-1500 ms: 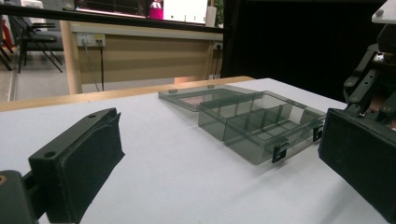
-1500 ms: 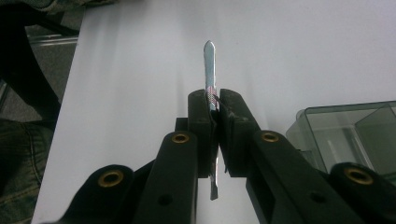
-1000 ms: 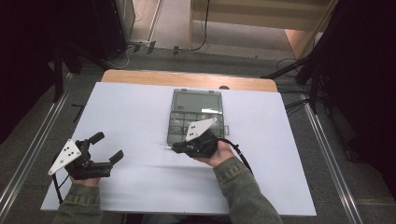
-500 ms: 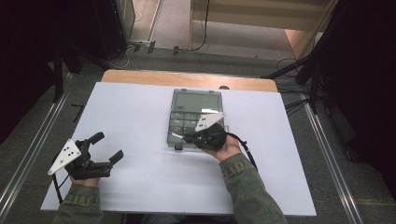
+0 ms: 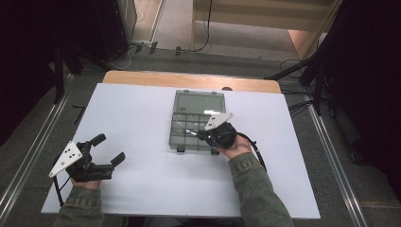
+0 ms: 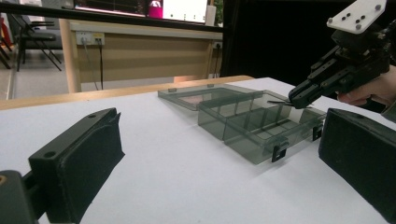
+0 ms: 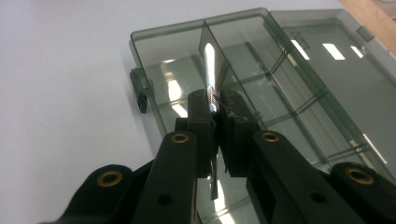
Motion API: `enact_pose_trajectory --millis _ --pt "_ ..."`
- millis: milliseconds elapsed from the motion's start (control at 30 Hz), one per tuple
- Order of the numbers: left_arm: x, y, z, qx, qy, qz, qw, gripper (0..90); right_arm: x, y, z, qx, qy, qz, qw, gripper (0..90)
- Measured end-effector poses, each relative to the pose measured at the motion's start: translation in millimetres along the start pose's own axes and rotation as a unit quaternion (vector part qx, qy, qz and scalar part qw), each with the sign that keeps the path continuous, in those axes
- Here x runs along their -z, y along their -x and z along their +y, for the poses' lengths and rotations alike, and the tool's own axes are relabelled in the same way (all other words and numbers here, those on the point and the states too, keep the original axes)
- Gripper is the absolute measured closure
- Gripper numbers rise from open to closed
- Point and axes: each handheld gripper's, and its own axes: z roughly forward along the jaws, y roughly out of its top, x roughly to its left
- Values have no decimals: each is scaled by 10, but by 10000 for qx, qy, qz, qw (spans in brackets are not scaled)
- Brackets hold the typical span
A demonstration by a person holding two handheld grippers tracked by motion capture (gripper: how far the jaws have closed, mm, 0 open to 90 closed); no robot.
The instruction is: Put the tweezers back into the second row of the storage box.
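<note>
Right claw (image 5: 201, 135) clamps a thin smoky plastic divider strip (image 7: 209, 70), jaws pressed together on it. The strip stands on edge between the pads in the right gripper view and pokes out over the near compartments of the organizer box (image 5: 189, 124). In the left gripper view the same strip (image 6: 279, 101) shows as a thin dark sliver at the right claw's (image 6: 297, 96) tip, above the box's right end.

Organizer box (image 6: 252, 125) is translucent grey plastic and sits mid-desk with its lid (image 5: 199, 101) flipped open flat on the far side. Two dark latches sit on its near edge. Fixed walls split the tray into compartments.

Left claw (image 5: 109, 150) rests low on the white desk (image 5: 137, 118) at the near left, well apart from the box. Jaws wide apart, nothing between them; both black pads (image 6: 91, 158) frame bare desk.
</note>
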Motion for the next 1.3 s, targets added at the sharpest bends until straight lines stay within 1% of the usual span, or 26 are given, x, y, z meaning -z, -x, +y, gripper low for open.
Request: enact_pose_trajectory --millis 33,67,100,167,200,300,367,400,433,467,500,567,633,700,733,767,833,933,967,1033,1067,1100,1133,1167,1267,1300 --pt "0 1 0 2 -1 -2 10000 0 2 4 -9 -76 -31 -35 10000 719" --pt "-1 0 -1 2 -2 -1 10000 0 8 4 -10 -139 -25 -127 9998 684" --pt "-3 0 -1 -2 -6 1 10000 0 21 3 -10 -158 9 -136 9998 657" --pt "-3 3 -1 0 0 -2 10000 0 54 -4 2 -222 70 -257 9994 584" --pt "-3 4 -1 -3 5 -6 10000 0 76 -8 13 -333 111 -360 9987 524" --pt "-3 5 -1 0 3 -5 10000 0 120 3 22 -590 192 -451 9971 408" --pt "-3 4 -1 -1 -2 -4 10000 0 148 20 8 -783 157 -504 9955 321" --pt "-5 4 -2 -5 2 -4 10000 0 156 27 -4 -875 144 -531 9946 249" --pt "-5 5 -2 -8 -2 -7 10000 0 165 42 -22 -1022 125 -579 9930 201" --pt "-6 5 -2 -10 -2 -10 10000 0 179 66 -51 -1174 97 -567 9914 168" --pt "-5 6 -2 -12 -2 -10 10000 0 195 71 -74 -1226 88 -580 9907 143" --pt "-5 6 -2 -13 -4 -9 10000 0 230 67 -127 -1271 168 -709 9892 126" --pt "-5 8 -3 -14 -5 -8 10000 0 270 57 -168 -1440 228 -777 9862 62" --pt "-2 10 -2 -20 -15 -11 10000 0 316 42 -199 -1614 217 -826 9832 0" --pt "-1 10 -3 -20 -20 -12 10000 0 345 31 -212 -1694 209 -878 9814 0" --pt "-2 10 -3 -20 -21 -10 10000 0 381 18 -235 -1752 260 -944 9796 0" --pt "-4 11 -4 -19 -20 -8 10000 0 461 -7 -292 -1917 377 -934 9763 0" --pt "-8 13 -4 -9 -20 -3 10000 0 567 -26 -367 -2082 369 -915 9731 0" --pt "-10 13 -4 -11 -13 -4 10000 0 600 -41 -396 -2124 427 -954 9716 0" --pt "-12 15 -4 -11 -13 -2 10000 0 660 -67 -451 -2150 534 -1040 9696 0" --pt "-13 16 -5 -10 -16 -3 10000 0 686 -74 -477 -2200 551 -1009 9687 0" --pt "-13 15 -4 -18 -19 -2 10000 0 711 -78 -494 -2258 481 -964 9682 0" --pt "-12 16 -4 -16 -17 0 10000 0 734 -86 -512 -2282 462 -967 9677 0" --pt "-11 16 -3 -21 -15 1 10000 0 759 -107 -538 -2292 529 -1007 9667 0" --pt "-10 15 -3 -18 -16 6 10000 0 831 -156 -603 -2288 597 -1108 9653 0" --pt "-10 15 -3 -16 -16 6 10000 0 852 -171 -620 -2297 589 -1091 9653 0"
